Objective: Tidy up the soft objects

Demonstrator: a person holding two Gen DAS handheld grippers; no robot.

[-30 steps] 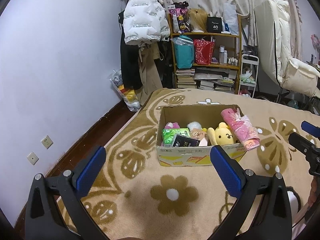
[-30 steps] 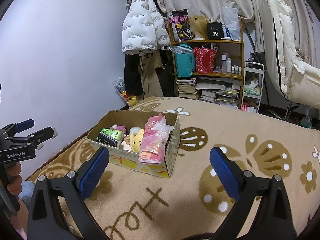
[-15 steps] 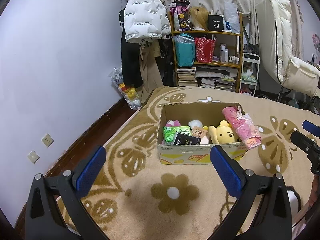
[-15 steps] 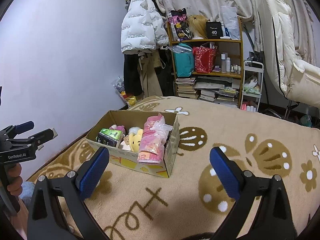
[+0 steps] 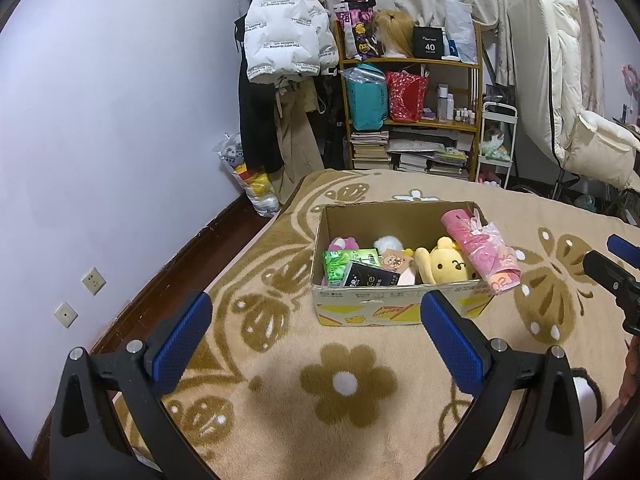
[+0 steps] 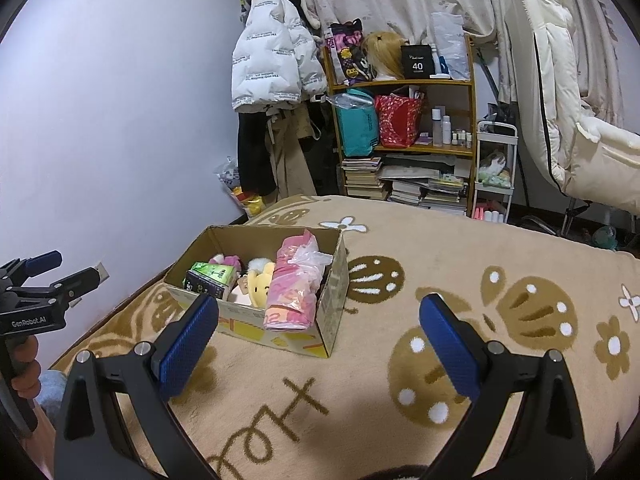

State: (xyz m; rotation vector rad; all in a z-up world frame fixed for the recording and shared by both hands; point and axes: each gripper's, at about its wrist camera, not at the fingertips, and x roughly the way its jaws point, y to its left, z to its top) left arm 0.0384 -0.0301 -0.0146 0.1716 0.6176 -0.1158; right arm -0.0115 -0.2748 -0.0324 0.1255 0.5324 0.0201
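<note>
The number "40" is printed in white on a black box (image 5: 429,43) on the top shelf; the smaller line above it is too small to be read. "GenRobot.AI" is written in white on the body of the left gripper (image 6: 34,280), seen from the right wrist view. Repeated lines of dark lettering are printed across a white puffer jacket (image 6: 272,64), but the words cannot be made out with certainty. On a black pack (image 5: 370,278) in the cardboard box (image 5: 384,312), light letters are printed but only partly legible.
</note>
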